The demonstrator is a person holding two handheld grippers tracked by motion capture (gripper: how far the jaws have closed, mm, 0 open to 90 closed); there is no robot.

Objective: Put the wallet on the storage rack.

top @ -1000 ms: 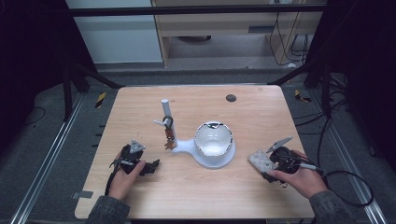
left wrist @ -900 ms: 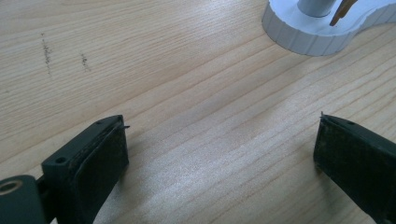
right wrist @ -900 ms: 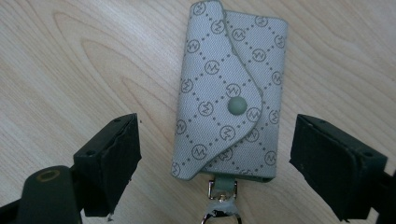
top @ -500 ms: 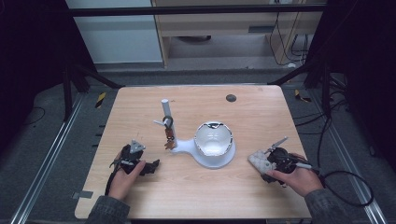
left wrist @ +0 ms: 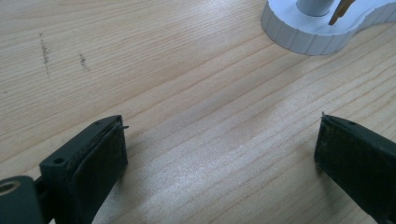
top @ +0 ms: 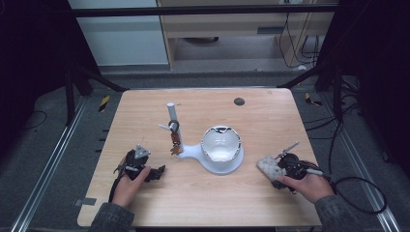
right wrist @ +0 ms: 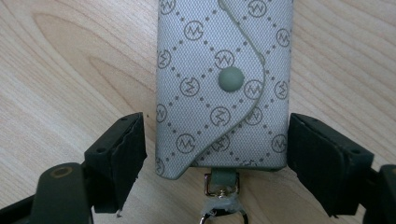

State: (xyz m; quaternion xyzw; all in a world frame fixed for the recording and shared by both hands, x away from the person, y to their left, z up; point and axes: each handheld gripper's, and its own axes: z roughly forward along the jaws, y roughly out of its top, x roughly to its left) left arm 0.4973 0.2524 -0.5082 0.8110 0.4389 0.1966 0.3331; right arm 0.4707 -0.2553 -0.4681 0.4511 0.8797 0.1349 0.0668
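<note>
table (top: 270, 116): light wood, carries everything; my two hands rest near its front edge.
stand (top: 220, 162): white, mid-table, round dish end with a bowl-like top, and an upright post (top: 171, 116) with pegs; a small brown charm hangs low on the post. Well apart from my right hand.
left claw (left wrist: 219, 154): wide, nothing between the jaws, just bare wood; the rim of the stand base is ahead of it. Idle near the front left.
right claw (right wrist: 215, 154): partly closed and the jaws have just been closing, key pouch between them; a thin gap shows on both sides, pads not pressing yet.
key pouch (right wrist: 224, 88): grey fabric, monogram print, snap flap shut, lying flat on the table at the front right; ring end points back toward me.
step in hand: I judge this as closing on the pouch's lower end. To do it well I keep the jaws square to the long sides, pinch above the metal ring (right wrist: 222, 186), stay low so the pads catch fabric, not the flap edge.
in the way: nothing near the pouch; the stand sits between my hands, so any carry toward the pegs has to lift over the dish.
small stuff: dark round spot (top: 239, 101) at the far edge of the table, out of reach of the work.
</note>
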